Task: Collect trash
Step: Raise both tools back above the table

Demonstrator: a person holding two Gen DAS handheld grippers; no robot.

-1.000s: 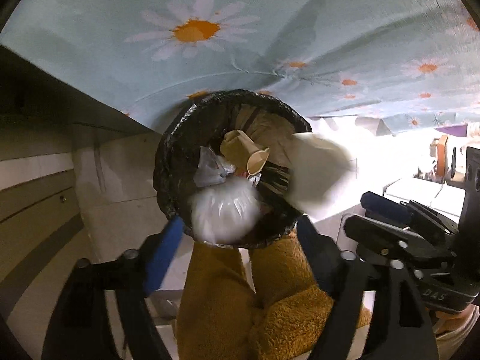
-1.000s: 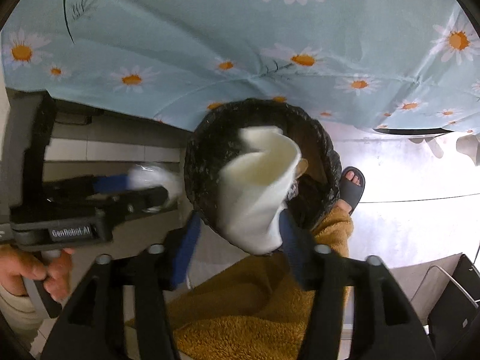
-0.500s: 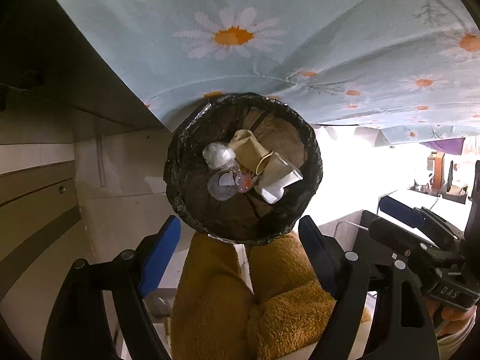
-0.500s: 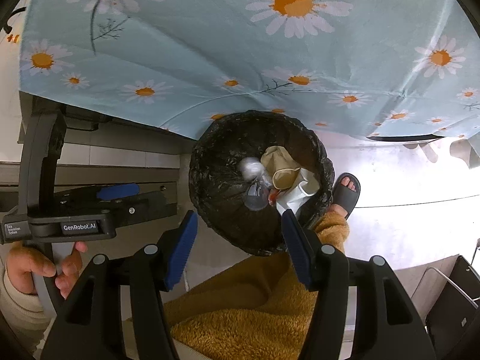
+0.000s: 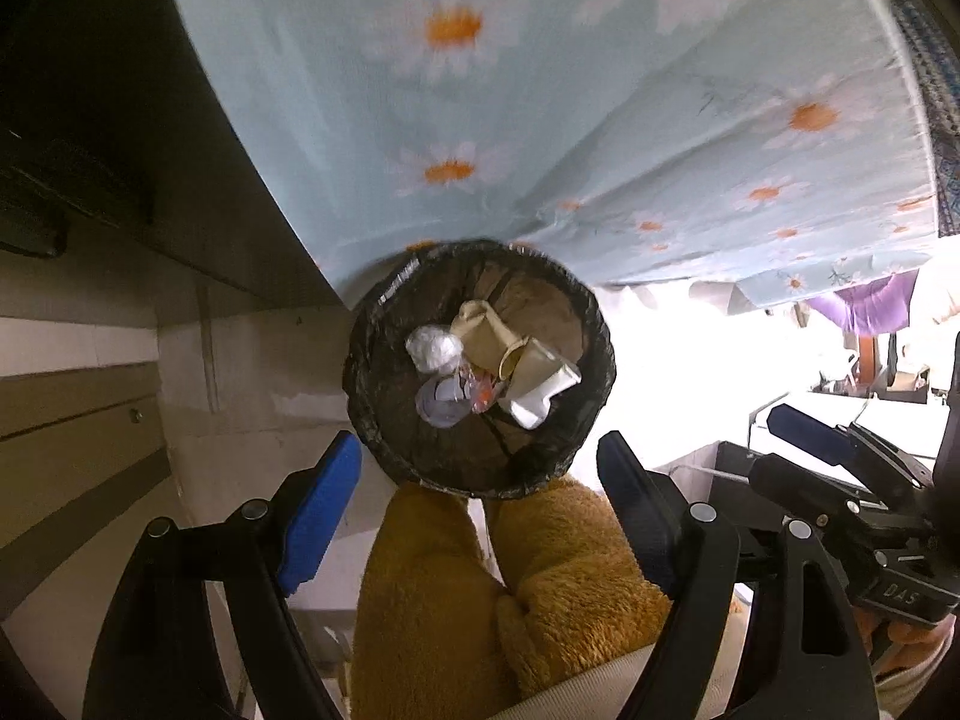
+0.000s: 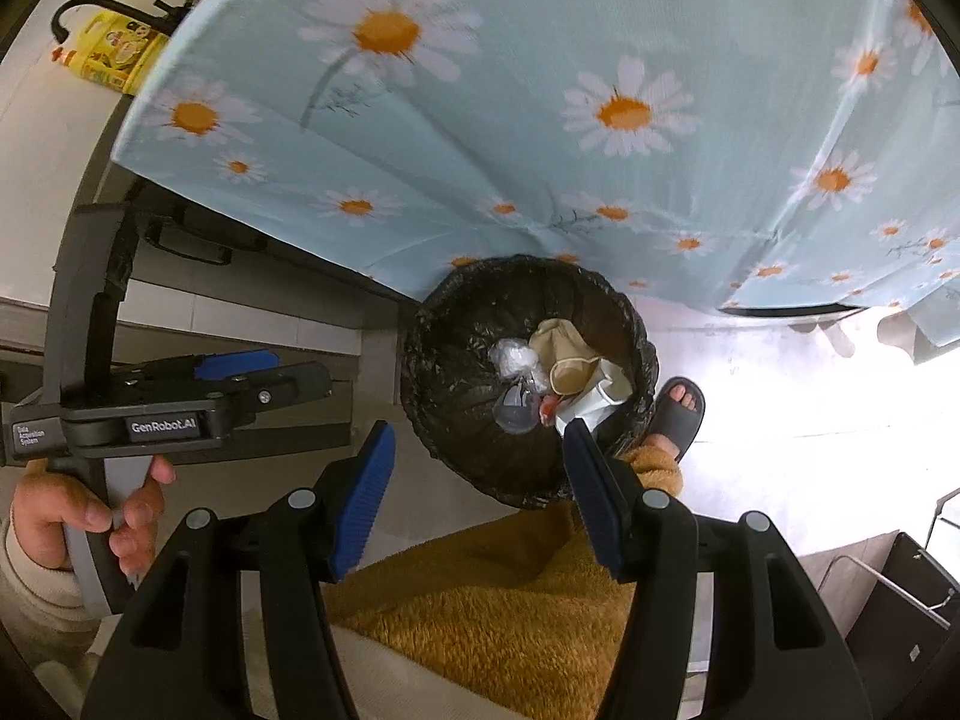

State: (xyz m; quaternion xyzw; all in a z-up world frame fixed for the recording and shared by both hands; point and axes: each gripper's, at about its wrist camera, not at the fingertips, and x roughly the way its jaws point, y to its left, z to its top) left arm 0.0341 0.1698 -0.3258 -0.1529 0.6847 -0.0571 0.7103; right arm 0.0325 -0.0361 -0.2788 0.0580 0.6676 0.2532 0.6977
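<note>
A round bin lined with a black bag (image 5: 384, 420) (image 6: 444, 384) stands on the floor by the table. Inside lie a crumpled white cup (image 5: 537, 387) (image 6: 594, 399), a tan paper cup (image 5: 486, 333) (image 6: 564, 351), a clear plastic wad (image 5: 432, 348) (image 6: 510, 357) and a clear bottle (image 5: 444, 402) (image 6: 516, 408). My left gripper (image 5: 480, 480) is open and empty above the bin's near rim. My right gripper (image 6: 480, 480) is open and empty, also above the bin. Each gripper shows in the other's view (image 5: 840, 480) (image 6: 240, 378).
A light blue daisy tablecloth (image 5: 600, 120) (image 6: 600, 120) hangs over the table edge just behind the bin. The person's mustard fleece legs (image 5: 480, 588) (image 6: 510, 588) and a sandalled foot (image 6: 678, 414) are beside the bin. A yellow bottle (image 6: 114, 54) stands at far left.
The white cup and the plastic wad dropped from my grippers into the bin. Both grippers then rose away from it, so the bin looks smaller.
</note>
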